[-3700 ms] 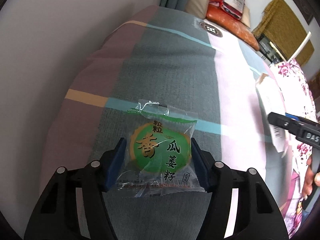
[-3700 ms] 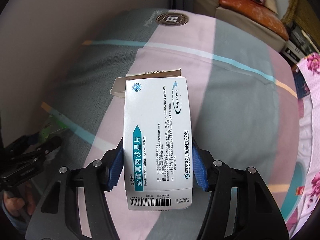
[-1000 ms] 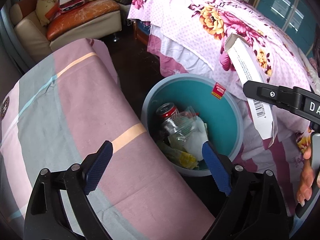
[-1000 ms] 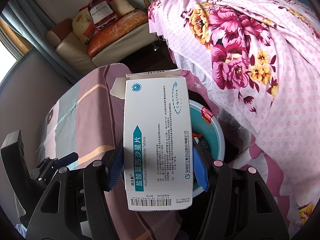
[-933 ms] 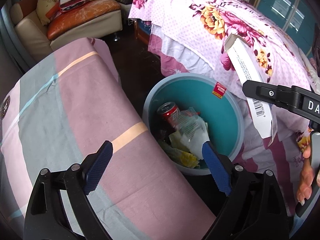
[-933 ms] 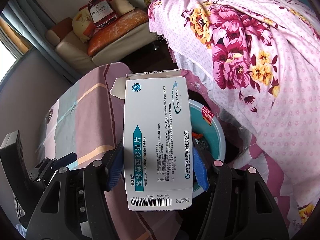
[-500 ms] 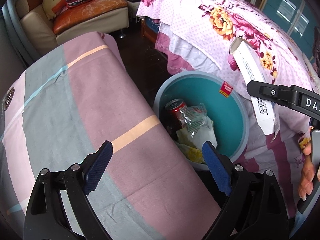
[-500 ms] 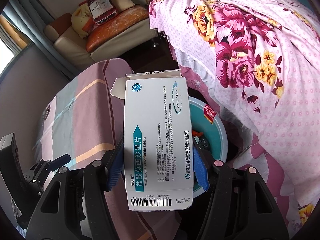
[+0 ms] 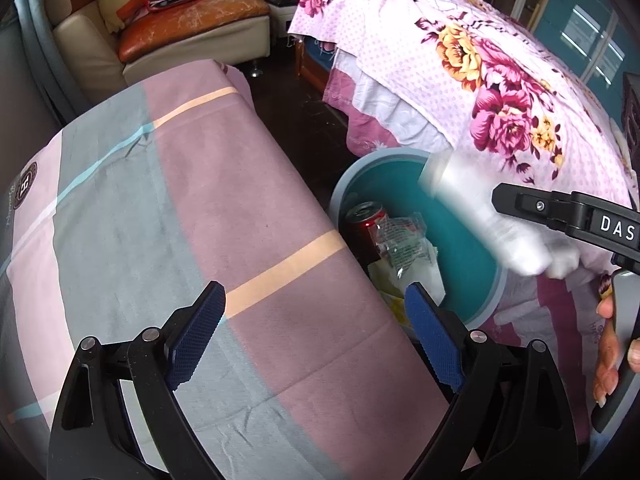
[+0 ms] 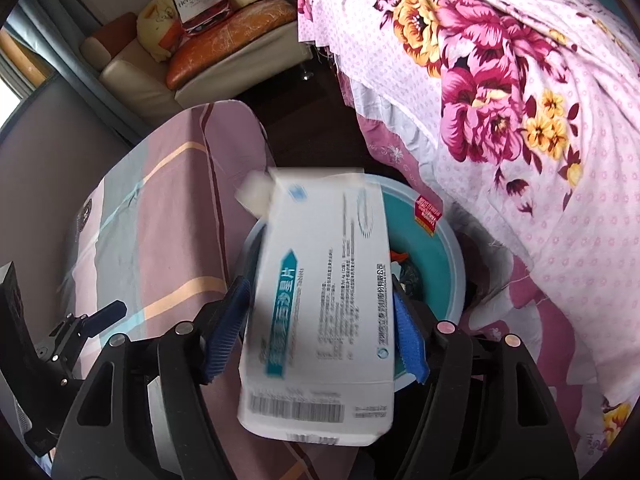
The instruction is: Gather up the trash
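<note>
A white medicine box (image 10: 320, 304) with teal print hangs blurred and tilted between my right gripper's (image 10: 320, 300) blue pads, above the teal bin (image 10: 456, 264). Those jaws are opening; the left pad stands clear of the box. In the left wrist view the box (image 9: 480, 216) is a white smear over the bin (image 9: 392, 188), beside the right gripper's black finger (image 9: 560, 216). The bin holds a red can (image 9: 366, 220), a clear wrapper (image 9: 400, 240) and other scraps. My left gripper (image 9: 314, 300) is open and empty over the striped cloth (image 9: 160, 200).
A floral bedspread (image 9: 480, 80) hangs right behind the bin. A sofa with an orange cushion (image 9: 180, 20) stands at the back. A hand (image 9: 608, 344) holds the right gripper's handle. The left gripper's finger (image 10: 100, 316) shows at the left in the right wrist view.
The box, held straight and sharp between the right pads before, is now blurred and tilted, and those jaws stand wider. The bin has drifted rightward in the left wrist view.
</note>
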{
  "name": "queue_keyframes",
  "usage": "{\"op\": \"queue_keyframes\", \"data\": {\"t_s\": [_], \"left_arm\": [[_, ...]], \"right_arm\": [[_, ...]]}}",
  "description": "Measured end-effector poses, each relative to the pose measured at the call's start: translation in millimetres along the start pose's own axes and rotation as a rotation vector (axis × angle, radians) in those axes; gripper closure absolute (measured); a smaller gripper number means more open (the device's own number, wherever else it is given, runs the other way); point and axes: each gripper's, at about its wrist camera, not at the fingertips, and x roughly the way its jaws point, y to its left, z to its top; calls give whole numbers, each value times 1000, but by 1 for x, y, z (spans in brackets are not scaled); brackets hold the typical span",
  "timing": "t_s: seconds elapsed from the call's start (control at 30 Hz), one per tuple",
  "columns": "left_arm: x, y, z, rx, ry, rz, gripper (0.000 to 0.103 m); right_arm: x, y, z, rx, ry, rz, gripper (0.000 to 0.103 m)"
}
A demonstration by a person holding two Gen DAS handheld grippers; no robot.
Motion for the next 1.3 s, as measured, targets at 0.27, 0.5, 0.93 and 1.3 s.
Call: {"op": "queue_keyframes", "data": {"t_s": [0.27,0.5,0.93,1.3], "left_arm": [[-1,9,-3,-19,1,8,12],[-8,16,-7,-43,-5,1,12],[-39,34,-19,-102,-40,-19,11],[-69,46,-35,-126,-90,7,4]], "right_arm": [[4,7,-1,-6,12,11,24],[-2,18,-4,-31,11,8,15],[-36,50,-23,-129,-19,-48,11],[-65,74,-43,-208,-49,-82,7]]}}
